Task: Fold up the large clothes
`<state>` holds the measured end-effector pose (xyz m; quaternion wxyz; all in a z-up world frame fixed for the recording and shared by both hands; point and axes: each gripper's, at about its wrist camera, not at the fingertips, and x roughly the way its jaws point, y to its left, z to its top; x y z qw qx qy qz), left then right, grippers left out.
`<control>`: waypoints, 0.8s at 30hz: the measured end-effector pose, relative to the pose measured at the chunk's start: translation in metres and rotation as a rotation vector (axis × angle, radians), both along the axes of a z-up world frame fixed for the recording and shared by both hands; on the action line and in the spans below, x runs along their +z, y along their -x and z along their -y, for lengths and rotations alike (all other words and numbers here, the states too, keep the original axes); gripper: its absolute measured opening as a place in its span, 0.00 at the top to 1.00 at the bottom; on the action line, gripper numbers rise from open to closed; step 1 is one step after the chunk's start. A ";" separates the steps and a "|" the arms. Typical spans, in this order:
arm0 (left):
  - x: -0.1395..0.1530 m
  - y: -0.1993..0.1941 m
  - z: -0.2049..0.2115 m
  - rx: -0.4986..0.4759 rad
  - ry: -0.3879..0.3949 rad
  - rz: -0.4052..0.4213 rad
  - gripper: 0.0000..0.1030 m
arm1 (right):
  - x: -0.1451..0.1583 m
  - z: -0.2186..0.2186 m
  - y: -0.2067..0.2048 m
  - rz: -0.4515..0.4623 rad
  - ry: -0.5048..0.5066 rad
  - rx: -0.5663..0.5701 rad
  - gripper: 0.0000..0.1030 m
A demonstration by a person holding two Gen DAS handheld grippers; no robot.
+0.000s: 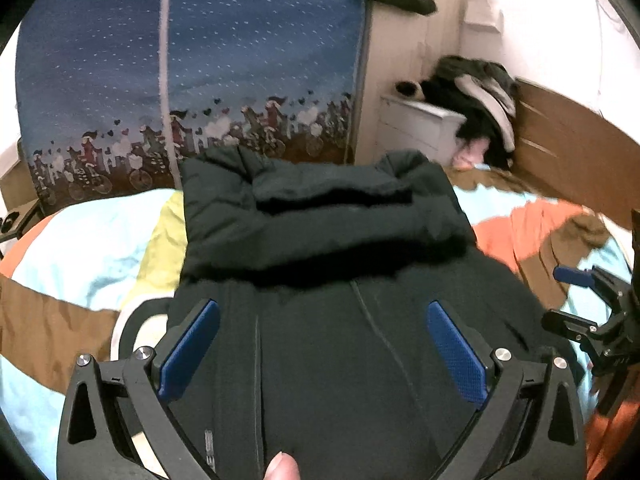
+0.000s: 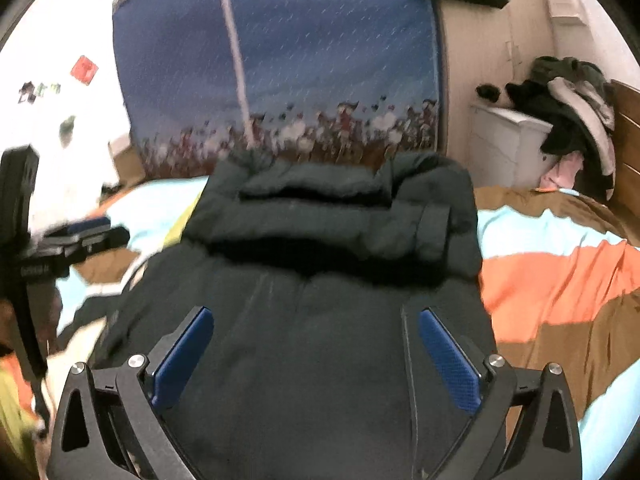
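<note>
dark jacket (image 1: 320, 320) spread on the bed, zip up the middle, far end folded back into a thick roll (image 1: 320, 208) across its width; same jacket (image 2: 304, 340) filling the middle of the right wrist view, roll (image 2: 332, 216) at its far end

left gripper (image 1: 322, 344) above the near part of the jacket, blue pads (image 1: 188, 352) wide apart, nothing pinched between them; fingertip (image 1: 282, 466) at the bottom edge of that view

right gripper (image 2: 314, 350) also over the jacket, jaws spread wide, pads (image 2: 448, 356) clear of the cloth, holding nothing; each gripper visible at the edge of the other's view, right one (image 1: 588, 304) over the orange patch, left one (image 2: 76, 240) blurred

underneath, bedspread (image 1: 80, 248) in pale blue, orange, brown and yellow patches

beyond the bed, blue curtain (image 1: 192, 60) with a printed border along its hem; to the right a white cabinet (image 1: 416, 128) with a heap of dark and pale clothes (image 1: 476, 100) on it, beside a brown headboard (image 1: 568, 148)
</note>
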<state>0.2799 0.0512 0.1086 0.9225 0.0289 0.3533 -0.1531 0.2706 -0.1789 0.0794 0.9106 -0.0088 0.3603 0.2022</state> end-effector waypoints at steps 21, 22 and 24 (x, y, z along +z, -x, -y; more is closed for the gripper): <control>-0.099 0.073 -0.005 -0.114 -0.198 -0.246 0.02 | -0.092 -0.001 0.071 -0.327 0.342 0.274 0.00; -0.100 0.074 -0.005 -0.123 -0.206 -0.258 0.02 | -0.094 0.000 0.073 -0.336 0.352 0.283 0.00; -0.104 0.079 -0.005 -0.149 -0.231 -0.276 0.02 | -0.099 0.000 0.075 -0.349 0.369 0.295 0.00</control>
